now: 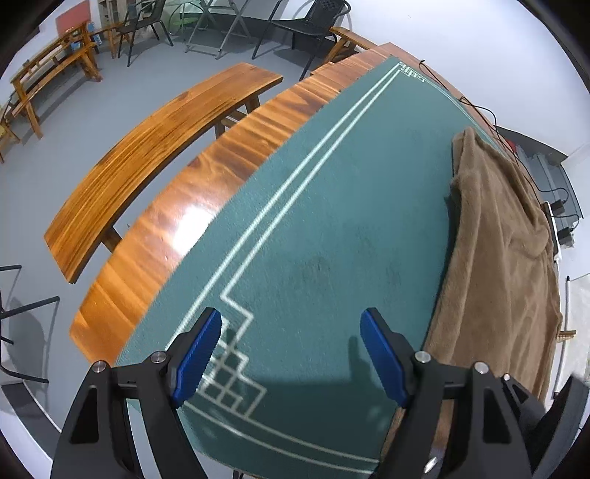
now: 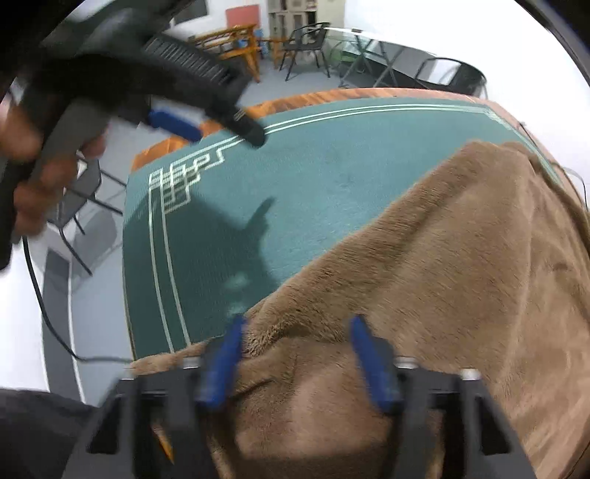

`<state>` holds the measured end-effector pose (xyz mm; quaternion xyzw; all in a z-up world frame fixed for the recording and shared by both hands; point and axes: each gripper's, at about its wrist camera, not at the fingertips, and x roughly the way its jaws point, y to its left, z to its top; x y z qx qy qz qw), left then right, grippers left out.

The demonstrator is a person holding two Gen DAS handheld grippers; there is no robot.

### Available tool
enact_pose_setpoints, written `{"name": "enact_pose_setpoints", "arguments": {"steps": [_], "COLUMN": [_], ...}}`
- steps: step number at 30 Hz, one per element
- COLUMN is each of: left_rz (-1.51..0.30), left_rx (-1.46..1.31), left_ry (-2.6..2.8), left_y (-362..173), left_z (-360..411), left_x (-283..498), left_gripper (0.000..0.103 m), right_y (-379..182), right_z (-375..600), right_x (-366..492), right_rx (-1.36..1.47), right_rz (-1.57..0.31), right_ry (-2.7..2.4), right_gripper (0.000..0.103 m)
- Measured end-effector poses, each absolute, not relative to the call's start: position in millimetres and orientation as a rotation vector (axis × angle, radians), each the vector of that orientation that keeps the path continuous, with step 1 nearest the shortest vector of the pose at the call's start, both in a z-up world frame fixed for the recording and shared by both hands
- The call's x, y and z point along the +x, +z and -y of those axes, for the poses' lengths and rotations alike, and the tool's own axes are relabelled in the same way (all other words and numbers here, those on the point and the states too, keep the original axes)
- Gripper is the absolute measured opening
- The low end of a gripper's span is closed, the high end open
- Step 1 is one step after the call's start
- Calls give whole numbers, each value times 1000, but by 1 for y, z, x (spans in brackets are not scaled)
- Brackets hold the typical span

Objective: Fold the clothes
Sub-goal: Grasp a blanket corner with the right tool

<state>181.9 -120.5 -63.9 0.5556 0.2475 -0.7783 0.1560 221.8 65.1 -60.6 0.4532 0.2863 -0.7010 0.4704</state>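
A brown fleece garment (image 1: 501,258) lies spread on the green mat (image 1: 324,228) at the right side of the table. My left gripper (image 1: 291,353) is open and empty, hovering over the mat's near corner, left of the garment. In the right wrist view the garment (image 2: 461,258) fills the lower right. My right gripper (image 2: 298,346) is open with blue pads, low over the garment's near edge, with fabric between the jaws. The left gripper (image 2: 217,125) and the hand holding it show at the upper left of that view.
The mat lies on a wooden table (image 1: 177,221) with a wooden bench (image 1: 147,147) alongside. Chairs (image 1: 317,22) and more benches stand beyond on the grey floor. Cables and adapters (image 1: 560,210) lie past the garment at the table's far edge.
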Motion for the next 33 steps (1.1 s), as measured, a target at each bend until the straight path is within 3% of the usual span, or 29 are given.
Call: {"name": "enact_pose_setpoints", "arguments": {"steps": [1,4,10,15,17,18,19,20,26,33], "left_rz": [-713,-726,-710,-688,-675,-676,-683,-691,-726,-788], "left_rx": [1591,1594,1639,1722,1728,1724,1715,1705,1656,1613], "left_ry": [-2228,-2226,-2253,-2269,-2270,-2271,-2271,-2272,-2242,-2190], "left_y": [-65,-67,-74,-85,-86,-85,-84,-83,-83,-87], "left_z": [120,117,102,82,78,78,79,79,80,84], "left_x": [183,186,182,176,175,175,176,177,196,222], "left_gripper": [81,81,81,81,81,81,81,81,81,81], "right_y": [-59,-49,3,10,3,-2,-8,-11,-21,-61], "right_z": [-70,-91,-155,-161,-156,-152,-145,-140,-115,-78], "right_x": [217,202,177,192,209,218,230,239,282,306], "right_rx": [1119,1163,1132,1096,1087,1083,1082,1071,971,869], "right_rz": [-693,-591,-399,-385,-402,-416,-433,-449,-555,-835], "right_ry": [-1734,-1751,-1912,-1853,-1766,-1734,-1696,-1660,-1488,-1452], "right_gripper": [25,14,12,13,22,45,79,85,85,81]}}
